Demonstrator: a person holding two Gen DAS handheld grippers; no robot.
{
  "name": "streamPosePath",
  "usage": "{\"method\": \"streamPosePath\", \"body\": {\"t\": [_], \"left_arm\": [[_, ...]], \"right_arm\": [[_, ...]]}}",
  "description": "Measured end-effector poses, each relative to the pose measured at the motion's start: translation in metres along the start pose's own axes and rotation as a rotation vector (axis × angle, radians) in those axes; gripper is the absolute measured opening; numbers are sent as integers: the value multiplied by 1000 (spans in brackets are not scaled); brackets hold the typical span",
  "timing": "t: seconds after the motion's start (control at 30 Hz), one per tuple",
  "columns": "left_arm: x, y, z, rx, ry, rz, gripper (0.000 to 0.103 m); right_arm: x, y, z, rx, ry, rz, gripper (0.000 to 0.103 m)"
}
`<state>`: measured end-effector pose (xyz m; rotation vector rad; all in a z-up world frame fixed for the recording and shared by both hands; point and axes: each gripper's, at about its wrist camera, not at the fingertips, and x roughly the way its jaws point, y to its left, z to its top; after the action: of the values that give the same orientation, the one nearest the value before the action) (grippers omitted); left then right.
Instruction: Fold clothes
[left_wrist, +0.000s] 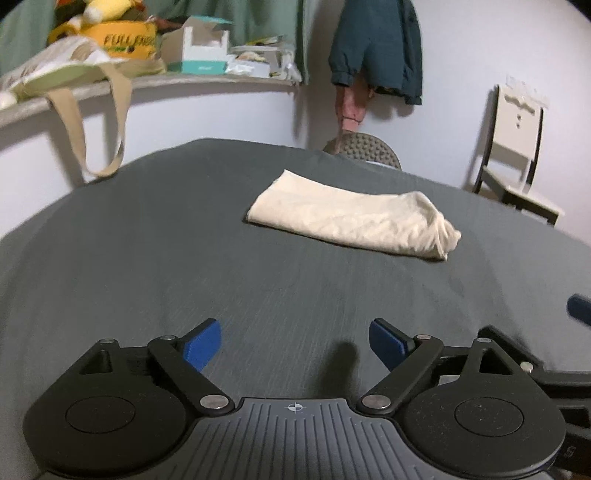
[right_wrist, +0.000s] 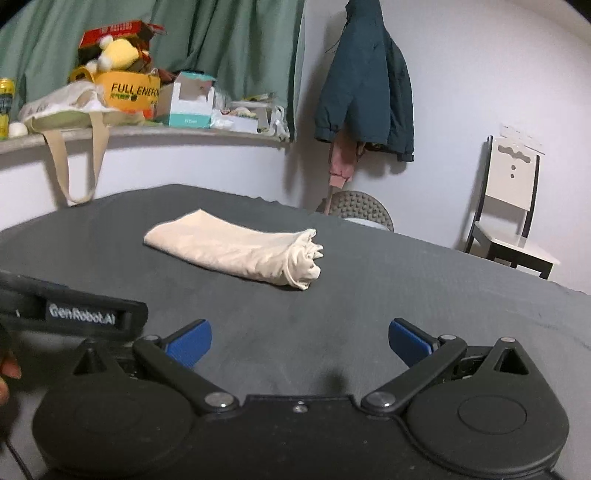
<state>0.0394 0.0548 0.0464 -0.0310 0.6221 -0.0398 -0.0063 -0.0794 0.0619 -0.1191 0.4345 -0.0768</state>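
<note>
**Both claws empty and wide; folded garment lies ahead, well clear of each**

Nearest to hand, the left gripper (left_wrist: 294, 345) stands with its blue-padded fingers (left_wrist: 203, 343) spread wide, nothing between them, hovering over bare dark grey bed sheet (left_wrist: 129, 258). The right gripper (right_wrist: 299, 343) is in the same condition: jaws wide, blue pads (right_wrist: 190, 343) empty, grey sheet showing through the gap. The two tools sit side by side, the left one's black body intruding at the left edge of the right wrist view.

Further out, on the sheet, lies the cream cotton garment (left_wrist: 351, 221), already folded into a long flat bundle. It is well apart from both claws. Its long axis runs across the bed, slanting from far-left to near-right. The left end is a flat, neat edge; the right end (right_wrist: 304, 264) is bunched and rumpled, with loose layers showing.

From the left claw the bundle lies ahead and somewhat right; from the right claw, ahead and somewhat left. It thus sits roughly between the two lines of approach. In my judgement the right claw is better placed for the bunched end, the left for the flat end. The bunched end looks the likelier fault if a further fold is intended.

Beyond the bed: a white chair (right_wrist: 513, 206), a dark teal jacket (right_wrist: 365, 96) hung on the wall, and a cluttered shelf (right_wrist: 147, 131).
</note>
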Motion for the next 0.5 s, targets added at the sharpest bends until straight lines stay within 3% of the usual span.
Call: {"method": "streamPosePath", "body": {"t": [0.1, 0.23, 0.37, 0.5], "left_arm": [[4, -5, -4, 43, 3, 8, 89], [5, -13, -7, 110, -5, 26, 93], [6, -8, -7, 83, 8, 33, 102], [7, -4, -8, 77, 12, 34, 103]], "right_arm": [[3, 1, -1, -3, 14, -55, 103], [6, -8, 0, 29, 6, -22, 103], [21, -17, 0, 82, 86, -46, 103], [34, -27, -3, 134, 160, -36, 103]]}}
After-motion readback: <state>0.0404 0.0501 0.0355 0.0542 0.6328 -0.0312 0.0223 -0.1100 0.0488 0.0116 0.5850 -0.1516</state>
